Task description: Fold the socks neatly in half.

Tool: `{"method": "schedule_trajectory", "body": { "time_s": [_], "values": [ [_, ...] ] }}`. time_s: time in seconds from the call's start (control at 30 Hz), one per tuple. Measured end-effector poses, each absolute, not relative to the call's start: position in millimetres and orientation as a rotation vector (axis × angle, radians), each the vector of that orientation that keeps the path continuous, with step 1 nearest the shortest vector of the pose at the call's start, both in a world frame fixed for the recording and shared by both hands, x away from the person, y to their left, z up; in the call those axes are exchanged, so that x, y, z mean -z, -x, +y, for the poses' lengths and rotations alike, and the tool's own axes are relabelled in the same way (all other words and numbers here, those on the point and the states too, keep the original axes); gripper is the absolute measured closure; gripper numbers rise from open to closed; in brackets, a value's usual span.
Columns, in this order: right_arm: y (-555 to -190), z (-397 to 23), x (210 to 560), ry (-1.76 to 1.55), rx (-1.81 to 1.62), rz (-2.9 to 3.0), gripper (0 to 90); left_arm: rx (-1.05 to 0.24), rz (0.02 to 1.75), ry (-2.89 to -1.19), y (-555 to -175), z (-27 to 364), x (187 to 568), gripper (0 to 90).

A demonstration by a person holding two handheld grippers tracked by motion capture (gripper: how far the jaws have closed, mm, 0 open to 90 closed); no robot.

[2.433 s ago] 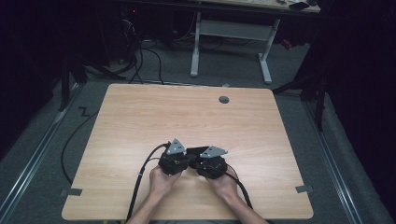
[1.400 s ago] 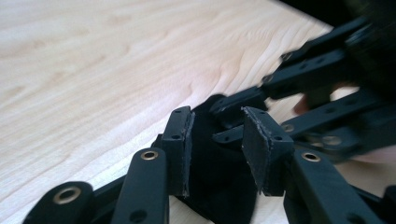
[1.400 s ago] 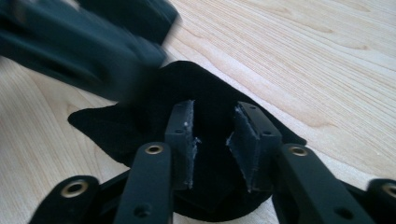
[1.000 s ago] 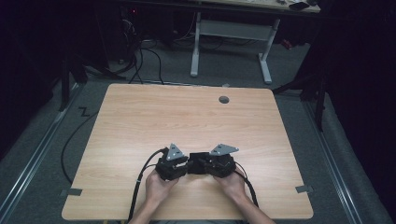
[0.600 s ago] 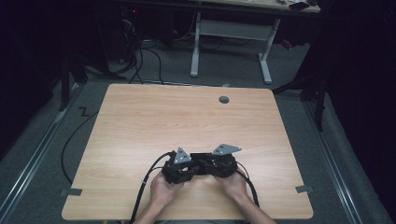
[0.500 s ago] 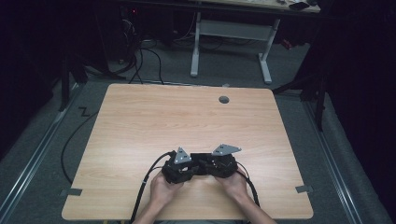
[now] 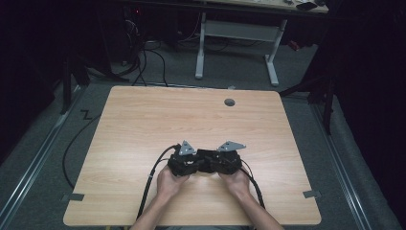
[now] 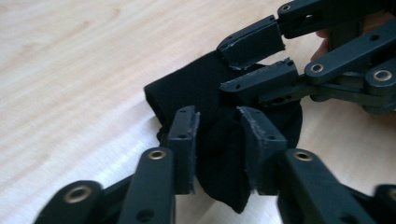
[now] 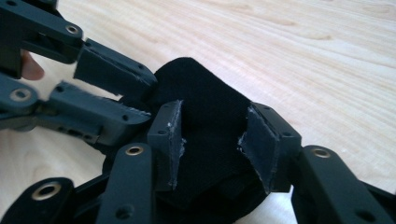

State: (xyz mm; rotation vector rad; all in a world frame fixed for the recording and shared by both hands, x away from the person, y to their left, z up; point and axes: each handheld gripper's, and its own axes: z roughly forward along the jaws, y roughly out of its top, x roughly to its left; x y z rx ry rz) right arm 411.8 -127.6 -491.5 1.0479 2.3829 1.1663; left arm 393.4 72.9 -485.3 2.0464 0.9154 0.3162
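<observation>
On the table (image 7: 143, 124), near its front edge, a black cloth (image 8: 205, 88) lies between the left gripper (image 8: 217, 140) and right gripper (image 9: 212, 140), whose jaws have just been opening and stand apart around it.

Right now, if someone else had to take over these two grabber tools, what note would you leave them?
Left gripper: jaws have just been opening, around a bulge of the black cloth; whether the pads press it I cannot tell.
Right gripper: jaws have just been opening, wide apart, cloth between them.
Cloth: bunched on the table, near the person's edge, where both grippers meet.
Done: cloth gathered into a lump.
Left: probably let go and take a fresh grip; the end shape is unclear.
</observation>
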Motion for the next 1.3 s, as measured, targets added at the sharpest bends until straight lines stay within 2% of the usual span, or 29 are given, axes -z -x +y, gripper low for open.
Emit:
{"method": "schedule_trajectory", "body": {
  "time_s": [0.1, 0.27, 0.63, 1.3],
  "values": [
    [-411, -131, 486, -1.052, -1.207, 2.364, 51.4, -0.316, 0.926, -2.004, -388, 80, 482, 52.2],
    [-402, -143, 474, -1.044, -1.299, 2.323, 49.7, -0.311, 0.916, -1.955, -374, 93, 477, 46.0],
    [-392, -176, 466, -1.073, -1.319, 2.251, 50.6, -0.371, 0.956, -1.928, -360, 118, 470, 43.0],
    [-395, -259, 496, -1.334, -1.018, 2.109, 50.2, -0.552, 1.349, -1.877, -365, 201, 500, 39.0]
  ]
}}
